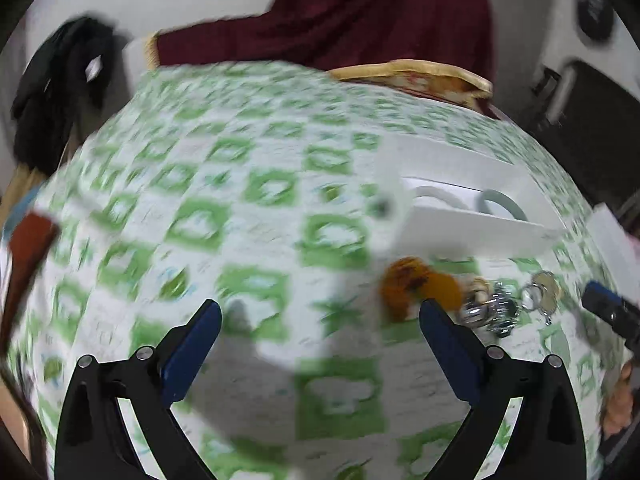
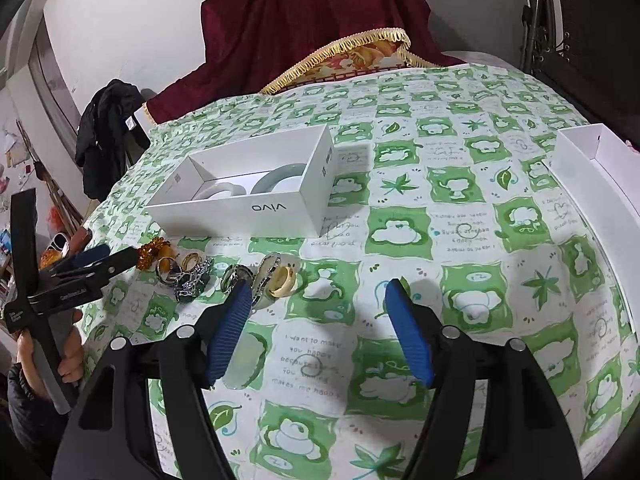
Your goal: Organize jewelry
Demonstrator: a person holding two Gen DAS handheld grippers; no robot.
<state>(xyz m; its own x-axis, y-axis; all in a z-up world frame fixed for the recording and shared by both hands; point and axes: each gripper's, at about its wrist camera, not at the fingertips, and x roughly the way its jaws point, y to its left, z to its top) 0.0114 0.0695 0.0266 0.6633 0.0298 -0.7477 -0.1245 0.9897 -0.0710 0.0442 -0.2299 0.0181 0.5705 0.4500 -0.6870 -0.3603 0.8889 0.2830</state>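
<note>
Green-and-white patterned cloth [image 2: 400, 216] covers the counter, dark red drape [image 2: 312, 20] behind. White open box [image 2: 256, 184] holds two pale bangles [image 2: 276, 182]. Loose jewelry [image 2: 192, 276] sits clustered just in front of the box: amber piece [image 2: 154, 252], rings, cream bangle [image 2: 286, 280]. Right tongs [image 2: 316, 332] spread apart, empty, above the cloth near the cluster. Left tongs [image 1: 320, 344] also apart, nothing gripped, amber piece just beside one finger; left view motion-blurred
</note>
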